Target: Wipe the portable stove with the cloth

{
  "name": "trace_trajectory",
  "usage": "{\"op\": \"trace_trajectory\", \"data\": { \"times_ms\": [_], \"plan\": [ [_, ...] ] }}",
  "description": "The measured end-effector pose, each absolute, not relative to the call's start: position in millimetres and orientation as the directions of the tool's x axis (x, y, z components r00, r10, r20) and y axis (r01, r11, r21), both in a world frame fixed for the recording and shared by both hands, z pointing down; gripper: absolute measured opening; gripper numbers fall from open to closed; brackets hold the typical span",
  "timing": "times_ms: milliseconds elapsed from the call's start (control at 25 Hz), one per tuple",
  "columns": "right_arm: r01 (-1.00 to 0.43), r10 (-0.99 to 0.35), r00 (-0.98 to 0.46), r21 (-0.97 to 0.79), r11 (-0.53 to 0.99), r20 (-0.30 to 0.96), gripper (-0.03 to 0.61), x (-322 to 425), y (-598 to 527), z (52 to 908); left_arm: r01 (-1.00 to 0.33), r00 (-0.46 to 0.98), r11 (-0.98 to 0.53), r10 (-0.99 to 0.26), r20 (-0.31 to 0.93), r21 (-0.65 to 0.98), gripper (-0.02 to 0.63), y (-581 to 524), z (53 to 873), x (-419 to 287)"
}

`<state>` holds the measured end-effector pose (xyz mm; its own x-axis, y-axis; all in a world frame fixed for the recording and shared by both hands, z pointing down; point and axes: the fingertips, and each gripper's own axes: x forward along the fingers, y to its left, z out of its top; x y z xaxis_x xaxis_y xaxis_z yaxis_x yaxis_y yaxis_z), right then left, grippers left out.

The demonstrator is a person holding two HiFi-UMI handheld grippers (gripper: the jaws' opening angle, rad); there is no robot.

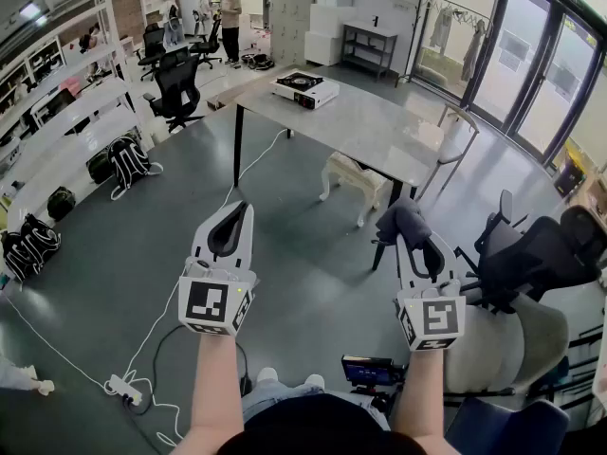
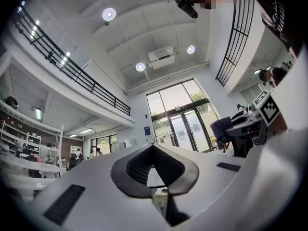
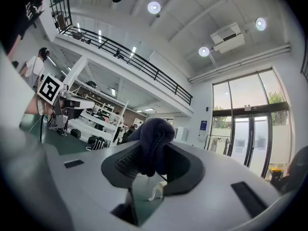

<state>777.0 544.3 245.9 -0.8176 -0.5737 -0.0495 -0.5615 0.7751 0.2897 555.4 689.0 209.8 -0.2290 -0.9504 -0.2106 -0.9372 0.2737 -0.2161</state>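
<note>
Hanging loosely in the closed right gripper (image 1: 414,243), the dark blue cloth (image 1: 402,219) could slip out before reaching the white portable stove (image 1: 305,88); left gripper (image 1: 231,222) is closed, empty.

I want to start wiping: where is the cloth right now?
The cloth is clamped in the right gripper, at the head view's lower right, well short of the portable stove on the table's far end.

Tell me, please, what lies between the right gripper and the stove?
Head view: between right gripper, holding the cloth, and stove lie a white stool and bare table.
</note>
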Motion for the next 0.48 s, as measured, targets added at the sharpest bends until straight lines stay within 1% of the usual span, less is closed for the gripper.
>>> {"op": "trace_trajectory", "data": {
  "times_ms": [320, 480],
  "plan": [
    [-0.543, -0.554, -0.832, 0.263, 0.798, -0.036, 0.124, 795, 529, 261, -0.933, -0.248, 0.288, -0.949, -0.194, -0.214, 0.011, 677, 223, 580],
    [-0.532, -0.539, -0.841, 0.248, 0.809, -0.045, 0.124, 790, 524, 265, -0.928, -0.271, 0.308, -0.944, -0.187, -0.210, 0.011, 675, 225, 574]
  ]
}}
